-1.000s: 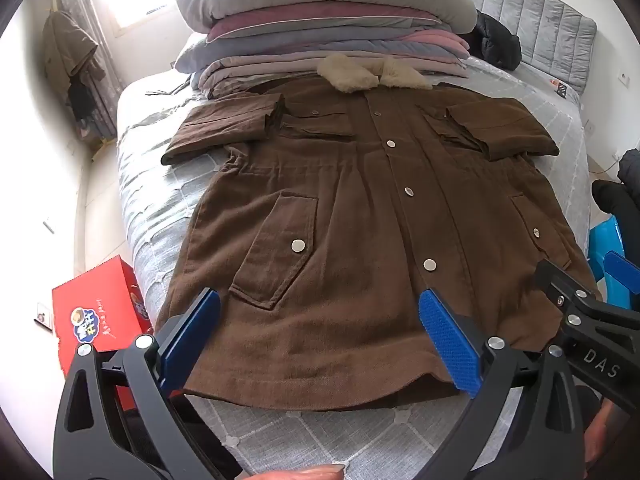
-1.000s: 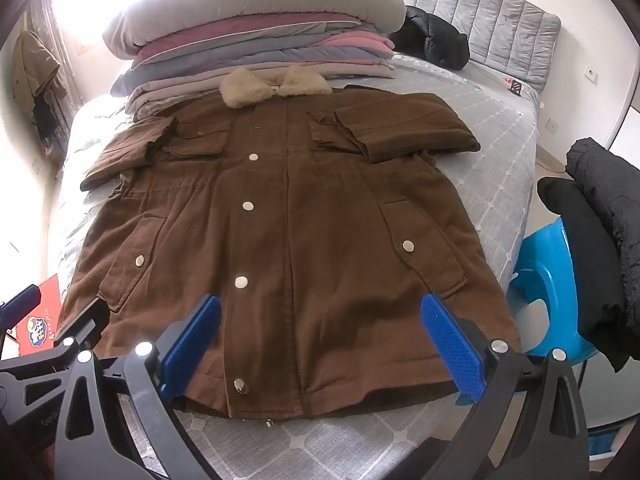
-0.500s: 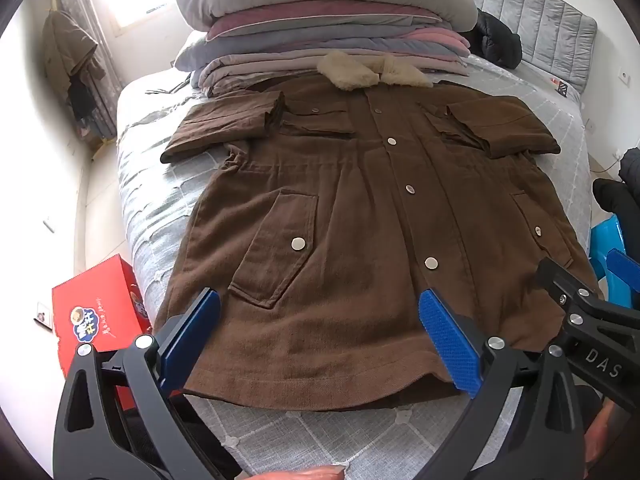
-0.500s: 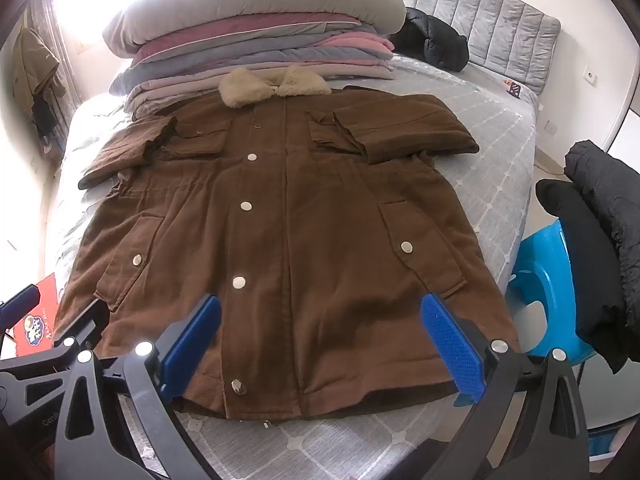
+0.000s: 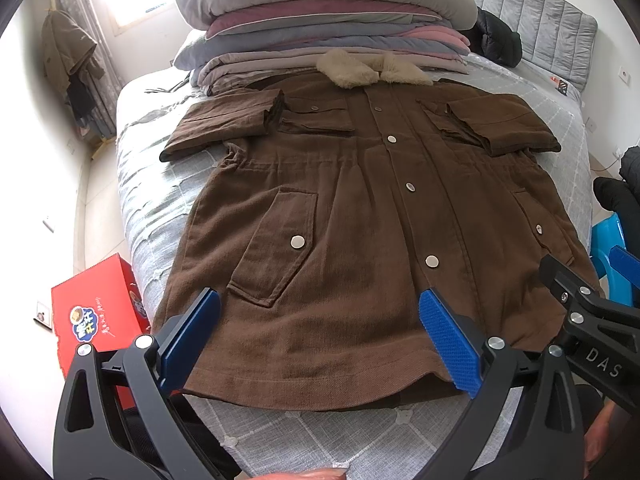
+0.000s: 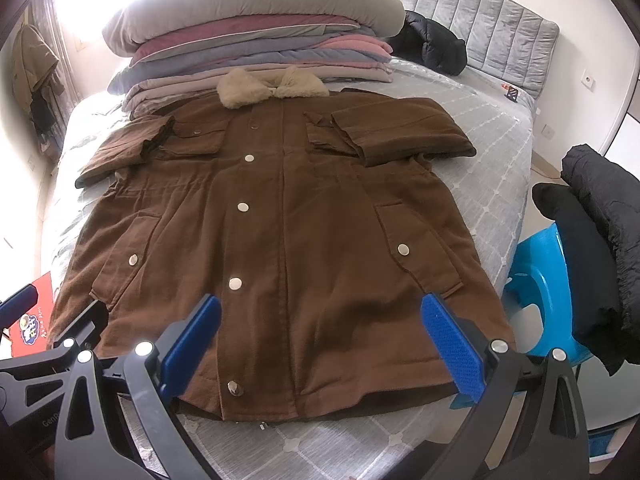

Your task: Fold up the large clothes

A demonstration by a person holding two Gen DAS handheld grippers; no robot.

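Observation:
A long brown coat [image 5: 360, 232] with a beige fur collar [image 5: 372, 70] lies flat and buttoned on the grey bed, both sleeves folded in across the chest. It also shows in the right wrist view [image 6: 280, 232]. My left gripper [image 5: 320, 340] is open and empty, just above the coat's hem on its left half. My right gripper [image 6: 320, 344] is open and empty above the hem on the right half. The right gripper's body shows at the right edge of the left wrist view [image 5: 592, 320].
A stack of folded quilts and a pillow [image 5: 328, 28] lies behind the collar. A black jacket [image 6: 432, 46] lies by the headboard. A red box [image 5: 96, 312] stands on the floor at the left. A blue stool [image 6: 540, 292] with dark clothes [image 6: 600, 260] stands at the right.
Both grippers have crept slightly forward toward the coat's hem. The coat has not moved and both grippers stay open.

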